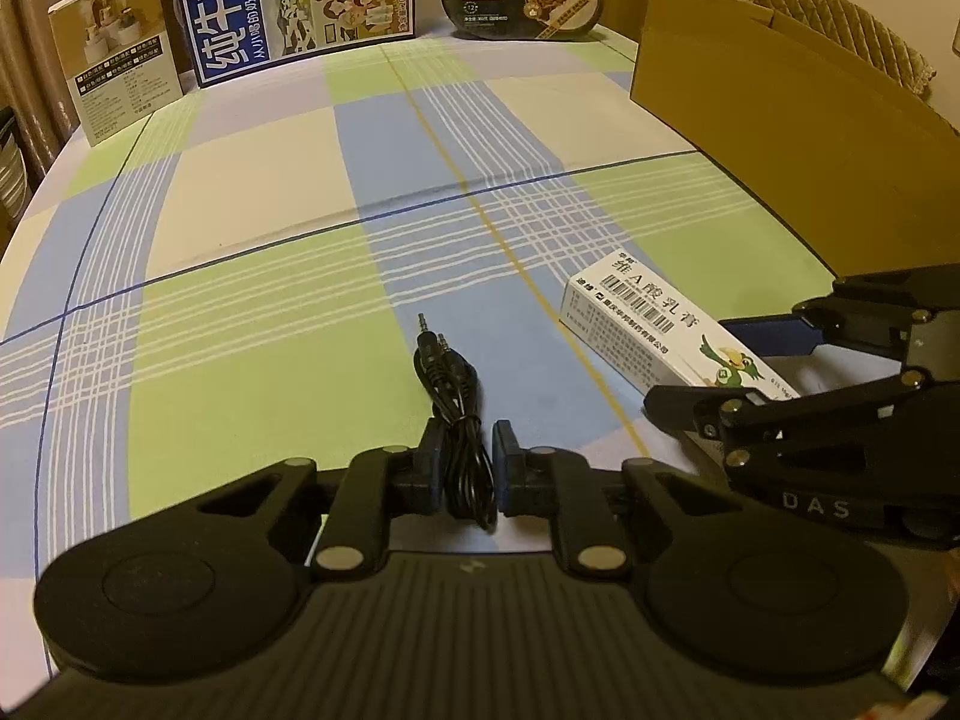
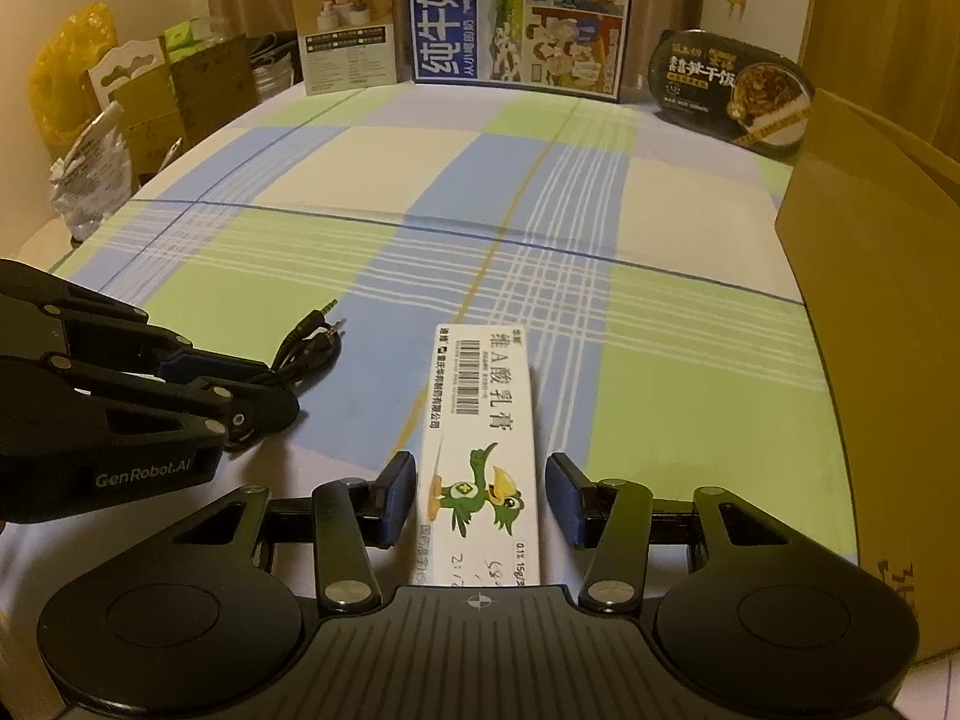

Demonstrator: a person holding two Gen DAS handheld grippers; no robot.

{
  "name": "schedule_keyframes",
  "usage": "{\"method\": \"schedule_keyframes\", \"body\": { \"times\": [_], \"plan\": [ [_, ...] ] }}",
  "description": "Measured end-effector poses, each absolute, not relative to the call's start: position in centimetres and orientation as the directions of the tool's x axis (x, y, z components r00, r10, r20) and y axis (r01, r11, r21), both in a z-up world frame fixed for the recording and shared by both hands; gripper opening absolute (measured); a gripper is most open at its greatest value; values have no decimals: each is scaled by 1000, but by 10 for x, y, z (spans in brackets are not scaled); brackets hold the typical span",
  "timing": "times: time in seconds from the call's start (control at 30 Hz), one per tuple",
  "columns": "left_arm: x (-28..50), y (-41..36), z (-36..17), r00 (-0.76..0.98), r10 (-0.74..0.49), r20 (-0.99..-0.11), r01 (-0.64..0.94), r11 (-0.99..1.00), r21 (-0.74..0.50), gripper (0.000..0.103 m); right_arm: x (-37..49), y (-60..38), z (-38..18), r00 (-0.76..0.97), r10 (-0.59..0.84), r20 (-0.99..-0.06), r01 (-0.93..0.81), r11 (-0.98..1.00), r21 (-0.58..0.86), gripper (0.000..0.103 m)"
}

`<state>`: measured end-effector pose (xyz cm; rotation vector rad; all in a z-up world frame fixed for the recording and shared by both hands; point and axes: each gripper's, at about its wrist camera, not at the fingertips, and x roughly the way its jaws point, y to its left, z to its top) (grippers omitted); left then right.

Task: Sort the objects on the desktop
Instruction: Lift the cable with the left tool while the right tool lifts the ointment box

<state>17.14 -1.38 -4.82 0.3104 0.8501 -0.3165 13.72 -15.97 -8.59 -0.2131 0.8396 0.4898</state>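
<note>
Now, step: both pick-ups at once, nothing lifted yet.
Left gripper point(image 1: 468, 468): clamped on bundled black audio cable point(image 1: 459, 420), thin, rubbery, metal plugs forward.
Right gripper point(image 2: 480, 498): straddling white ointment carton point(image 2: 480, 420), one pad touching, other apart; not gripping.
Next: squeeze carton, lift toward cardboard box point(image 2: 870, 300).
Tablecloth point(image 1: 300, 300): soft plaid.

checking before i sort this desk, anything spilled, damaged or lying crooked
Nothing spilled or damaged. The white ointment box lies flat between the right claw's pads; a gap shows on one side. The black audio cable, loosely bundled, is pinched in the left claw. Boxes at the back stand upright.
</note>
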Motion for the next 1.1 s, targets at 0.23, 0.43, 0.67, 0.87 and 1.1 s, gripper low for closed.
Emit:
{"method": "schedule_keyframes", "body": {
  "times": [0.23, 0.43, 0.67, 0.87, 1.1],
  "plan": [
    [171, -13, -48, 621, -146, -770, 390, 910, 142, 13, 139, -160, -86, 573, 332, -750, -493, 870, 9, 46],
    [171, -12, -48, 618, -145, -773, 390, 910, 141, 14, 141, -159, -84, 576, 335, -745, -492, 870, 11, 46],
    [170, -13, -44, 616, -154, -772, 395, 909, 135, 10, 142, -156, -86, 578, 333, -745, -492, 870, 7, 36],
    [168, -15, -43, 620, -161, -768, 403, 905, 136, 9, 141, -157, -84, 585, 336, -738, -484, 875, 15, 35],
    [169, -15, -40, 625, -171, -762, 397, 910, 122, 9, 141, -159, -81, 597, 337, -728, -472, 881, 21, 35]
  ]
}}
